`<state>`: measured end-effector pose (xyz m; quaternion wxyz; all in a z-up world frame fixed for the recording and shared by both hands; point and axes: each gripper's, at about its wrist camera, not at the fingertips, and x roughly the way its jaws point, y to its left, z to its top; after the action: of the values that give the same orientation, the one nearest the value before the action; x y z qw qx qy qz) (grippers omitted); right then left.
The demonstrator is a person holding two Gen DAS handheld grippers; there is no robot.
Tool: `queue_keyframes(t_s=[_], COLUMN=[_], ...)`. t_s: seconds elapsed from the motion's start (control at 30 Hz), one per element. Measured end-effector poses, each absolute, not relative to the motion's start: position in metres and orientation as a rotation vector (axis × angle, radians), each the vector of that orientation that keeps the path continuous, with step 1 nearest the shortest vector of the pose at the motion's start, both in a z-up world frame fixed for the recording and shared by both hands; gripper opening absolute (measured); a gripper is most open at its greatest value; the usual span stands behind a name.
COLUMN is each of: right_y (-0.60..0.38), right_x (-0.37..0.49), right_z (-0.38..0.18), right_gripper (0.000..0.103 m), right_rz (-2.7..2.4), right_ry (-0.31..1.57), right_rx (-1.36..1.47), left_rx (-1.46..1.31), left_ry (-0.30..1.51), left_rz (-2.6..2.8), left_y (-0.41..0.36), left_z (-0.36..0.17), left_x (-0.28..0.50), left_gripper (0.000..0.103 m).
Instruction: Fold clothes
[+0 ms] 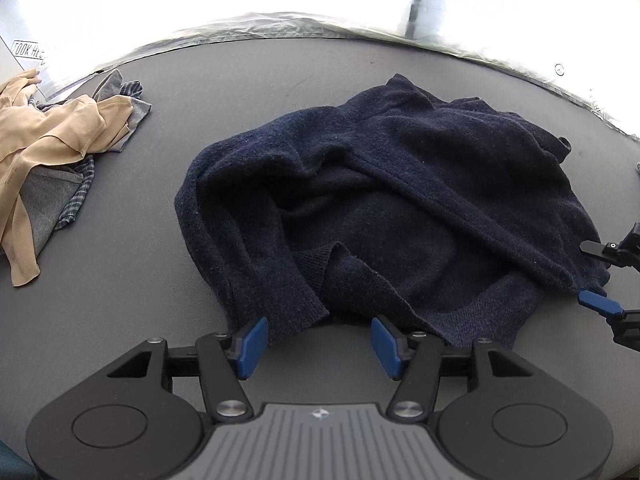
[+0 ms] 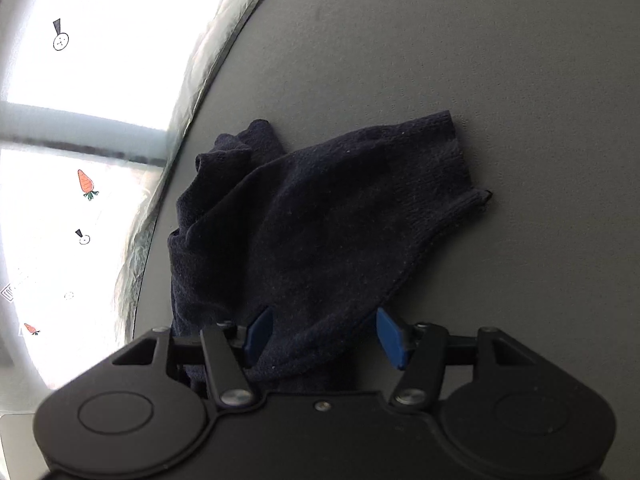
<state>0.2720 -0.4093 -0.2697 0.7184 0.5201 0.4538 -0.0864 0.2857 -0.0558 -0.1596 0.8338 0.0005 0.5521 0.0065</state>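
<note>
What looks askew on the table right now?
The dark navy knitted sweater lies crumpled, with a sleeve folded across its body. At the left, a heap of tan, grey and plaid clothes sits unfolded.

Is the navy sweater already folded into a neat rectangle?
No, the navy sweater lies crumpled on the grey table, with creases across it.

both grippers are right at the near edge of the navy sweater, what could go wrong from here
1. The navy sweater lies bunched, with a sleeve folded across the body. A left gripper pinch at the hem could catch several layers, so the fold may drag crooked.
2. The right gripper has cloth between its open jaws near a corner; a shallow bite could slip out on lifting.
3. The pile of clothes lies close on the left; a sweeping sleeve could snag it.
</note>
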Motion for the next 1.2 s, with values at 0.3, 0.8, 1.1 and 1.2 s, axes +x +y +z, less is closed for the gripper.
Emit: queue_keyframes(t_s=[0.3,0.8,1.1,1.2], right_y=[-0.449,-0.439,-0.431,-0.431], right_x=[0.274,0.259,0.253,0.259], right_z=[-0.316,-0.335,-0.336,-0.332], right_gripper=[0.062,0.059,0.009,0.007], right_rz=[-0.299,-0.196,-0.165,-0.133], right_ry=[1.036,0.964,0.896,0.861], right_rx=[1.544,1.718,1.769,1.761], left_rx=[0.018,0.064,0.007,-0.078], left_ry=[1.177,1.263,1.277,1.28], left_rz=[0.053,0.049,0.037,0.028], left_y=[-0.07,-0.073,-0.07,-0.066], left_z=[-0.167,-0.183,-0.182,-0.179], left_x=[0.32,0.317,0.317,0.32], left_gripper=[0.059,0.064,0.064,0.064])
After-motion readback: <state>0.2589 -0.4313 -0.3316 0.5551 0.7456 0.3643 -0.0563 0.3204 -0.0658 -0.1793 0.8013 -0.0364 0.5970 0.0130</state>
